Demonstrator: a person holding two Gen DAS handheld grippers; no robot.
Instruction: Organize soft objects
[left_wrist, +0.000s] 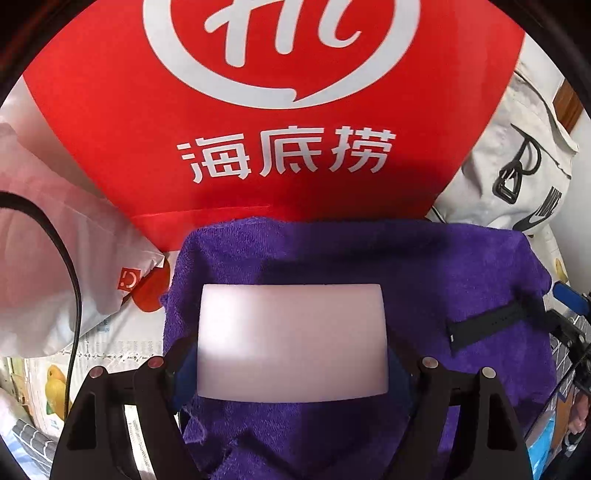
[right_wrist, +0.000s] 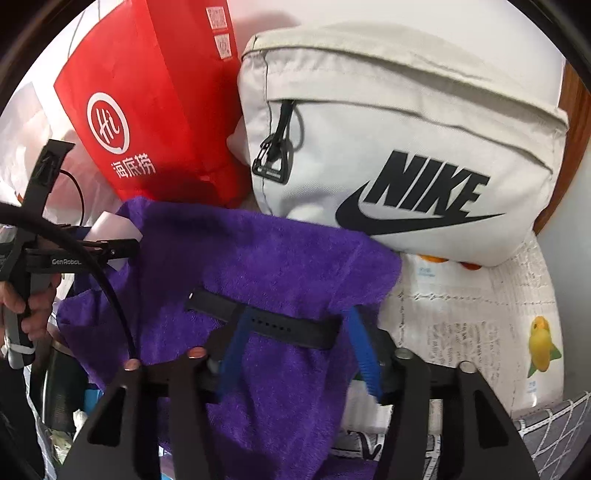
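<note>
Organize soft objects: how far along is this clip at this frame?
Early to midway, by the look of it. Done: the purple towel lies spread before the red bag and Nike bag. In hand: the left gripper holds a pale flat block over the towel; the right gripper straddles the black strap on it, apparently open. Left: towel unfolded, nothing visibly stowed.
</note>
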